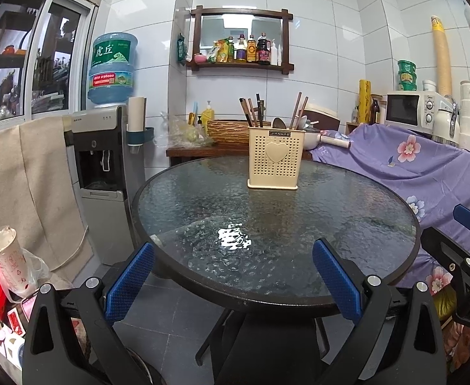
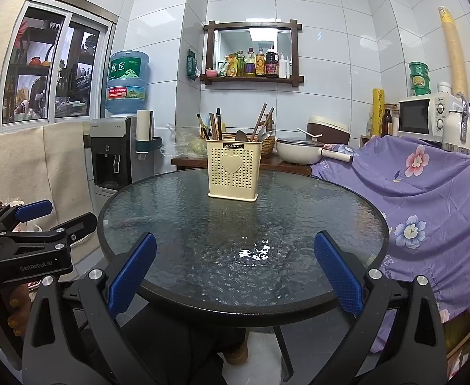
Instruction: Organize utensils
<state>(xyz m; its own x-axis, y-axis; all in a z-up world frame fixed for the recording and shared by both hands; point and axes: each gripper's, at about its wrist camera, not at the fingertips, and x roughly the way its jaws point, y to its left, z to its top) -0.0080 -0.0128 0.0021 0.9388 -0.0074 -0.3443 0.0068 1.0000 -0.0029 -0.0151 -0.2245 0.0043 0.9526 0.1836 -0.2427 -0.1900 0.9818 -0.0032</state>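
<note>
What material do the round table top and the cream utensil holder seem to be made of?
Table top: likely textured glass in a dark rim; it looks rippled and reflects a bright light patch. Utensil holder: probably matte moulded plastic, with rows of small holes and a raised heart.

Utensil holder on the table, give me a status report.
Left gripper open, empty. Right gripper open, empty. Utensil holder upright on glass table, utensils inside. Path unobstructed.

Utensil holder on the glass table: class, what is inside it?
The cream utensil holder contains upright chopsticks and spoons poking above its rim. Their lower ends and anything shorter are hidden behind its perforated wall.
</note>
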